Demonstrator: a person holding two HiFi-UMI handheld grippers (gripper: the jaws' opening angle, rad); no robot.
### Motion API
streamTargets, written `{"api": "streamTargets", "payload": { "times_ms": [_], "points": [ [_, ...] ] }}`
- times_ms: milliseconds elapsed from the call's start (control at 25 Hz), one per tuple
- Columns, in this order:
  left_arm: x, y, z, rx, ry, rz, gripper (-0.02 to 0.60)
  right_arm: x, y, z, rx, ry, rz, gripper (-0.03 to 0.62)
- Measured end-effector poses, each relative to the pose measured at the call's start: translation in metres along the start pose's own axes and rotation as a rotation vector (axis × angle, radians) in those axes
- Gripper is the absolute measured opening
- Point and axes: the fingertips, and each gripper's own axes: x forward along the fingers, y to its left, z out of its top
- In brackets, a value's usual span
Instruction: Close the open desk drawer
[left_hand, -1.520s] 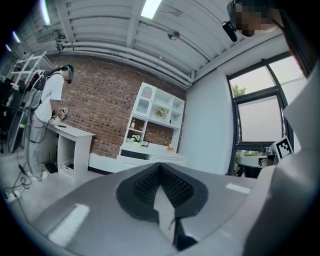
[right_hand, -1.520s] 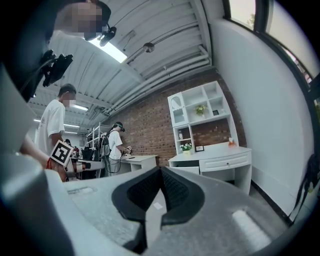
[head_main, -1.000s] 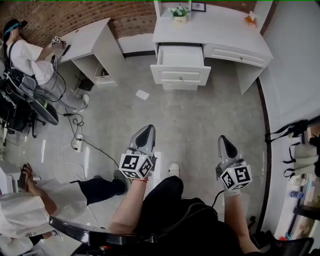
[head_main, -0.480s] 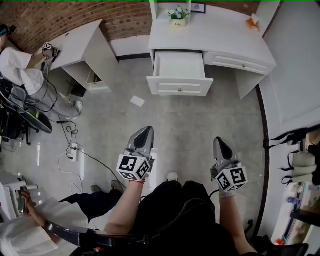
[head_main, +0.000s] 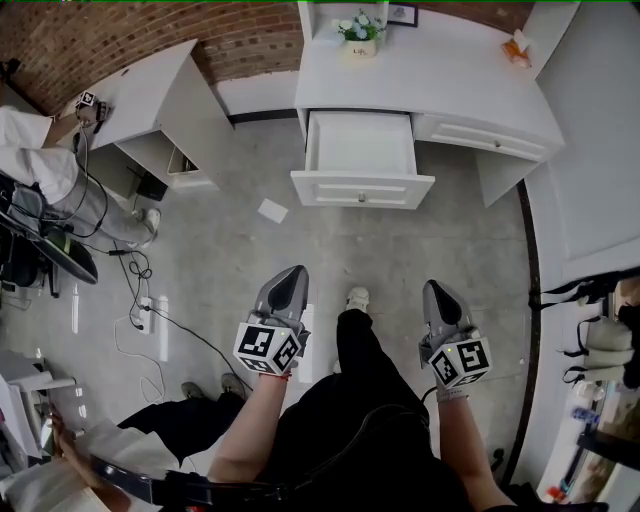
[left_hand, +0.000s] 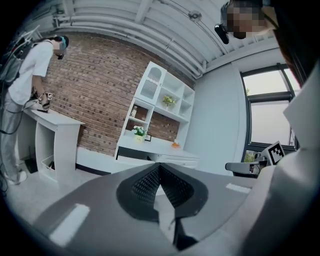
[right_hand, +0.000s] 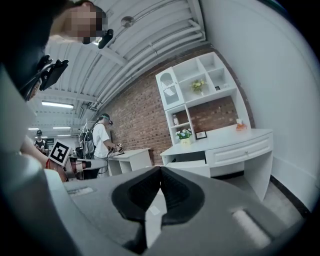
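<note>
"Jaws?"

"Your left gripper (head_main: 293, 272) and your right gripper (head_main: 435, 290) both have their jaws pressed together, nothing between them."

"Drawer?"

"The desk drawer (head_main: 362, 158) stands open, pulled out of the white desk (head_main: 430, 70). It's well ahead of both your jaw tips, touching neither, roughly between the two grippers' lines."

Ahead of me the white drawer (head_main: 361, 150) stands pulled far out from the left half of the counter (head_main: 450, 70), its white inside showing, a small knob (head_main: 361, 197) on its panelled front.
</note>
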Motion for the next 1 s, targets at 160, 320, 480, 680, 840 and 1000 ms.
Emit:
{"api": "streamTargets", "payload": {
  "times_ms": [160, 320, 480, 680, 840, 1000],
  "points": [
    [0.033, 0.017, 0.001, 0.006, 0.005, 0.005, 0.003, 0.042, -0.017, -0.002, -0.007, 0.012, 0.015, 0.0],
    [0.072, 0.037, -0.002, 0.022, 0.023, 0.007, 0.003, 0.085, -0.033, -0.011, 0.0, 0.035, 0.029, 0.0],
    [0.109, 0.052, -0.014, 0.016, 0.04, -0.004, 0.003, 0.12, -0.046, -0.028, 0.005, 0.076, 0.045, -0.001],
    [0.147, 0.072, -0.035, -0.007, 0.063, -0.001, 0.003, 0.158, -0.06, -0.052, 0.01, 0.113, 0.06, -0.001],
    [0.174, 0.087, -0.059, -0.015, 0.075, 0.009, 0.003, 0.188, -0.075, -0.072, 0.013, 0.131, 0.06, -0.002],
    [0.196, 0.099, -0.074, -0.032, 0.082, 0.035, 0.003, 0.214, -0.086, -0.086, 0.025, 0.123, 0.053, -0.002]
  ]
}}
